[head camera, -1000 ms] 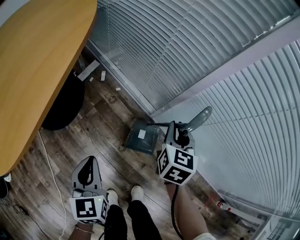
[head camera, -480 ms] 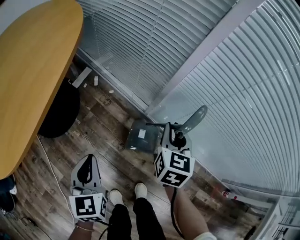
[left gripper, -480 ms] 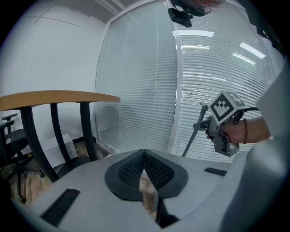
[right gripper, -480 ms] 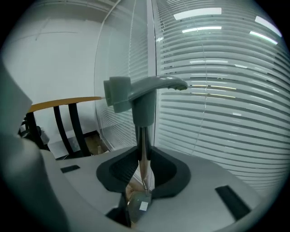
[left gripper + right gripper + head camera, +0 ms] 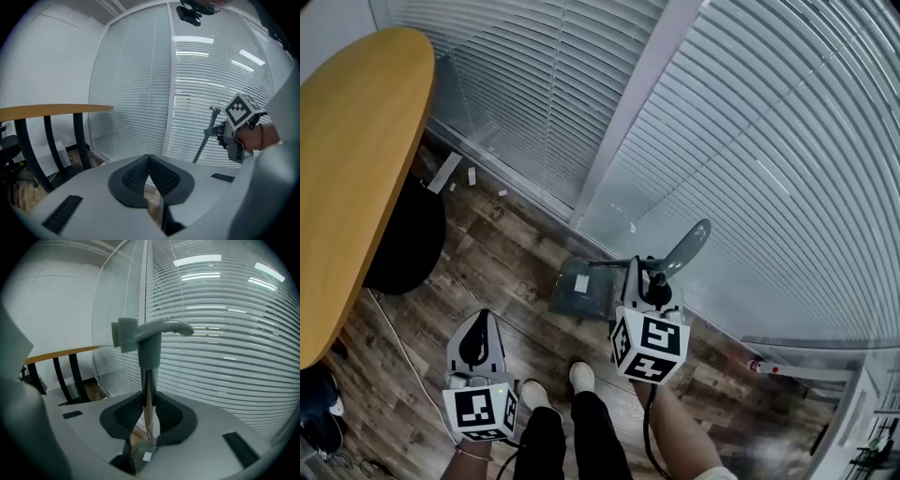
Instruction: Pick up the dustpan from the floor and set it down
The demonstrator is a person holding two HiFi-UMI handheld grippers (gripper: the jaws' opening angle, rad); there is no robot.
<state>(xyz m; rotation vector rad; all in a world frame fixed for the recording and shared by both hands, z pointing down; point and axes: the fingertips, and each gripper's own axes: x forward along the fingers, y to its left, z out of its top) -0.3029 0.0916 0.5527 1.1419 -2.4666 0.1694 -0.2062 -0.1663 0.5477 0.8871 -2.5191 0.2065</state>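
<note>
Looking down in the head view, the dustpan [image 5: 581, 286] sat low beyond the person's shoes [image 5: 578, 377], close to the foot of the slatted blinds [image 5: 769, 141]. Its pan was a shallow, dark grey plastic box bearing a pale label. Whether it rested on the wood-plank floor [image 5: 487, 253] or hung just clear, I could not tell. The right gripper [image 5: 643, 274] held it just below the curved grey handle [image 5: 686, 246], likely so the pan would hang steady underneath. The left gripper [image 5: 476, 326] waited to the left, well apart from the dustpan and seemingly not needed. A rounded wooden table [image 5: 356, 169] filled the far left.

In the left gripper view, the ribbed black pads met tip to tip with nothing between them. To the right, the dustpan's thin pole [image 5: 202, 140] slanted past the blinds.

In the right gripper view, the jaws were clenched on that pole, a slim shiny metal tube standing upright between the pads. It ran up into a matte grey plastic sleeve with a bent grip on top.
</note>
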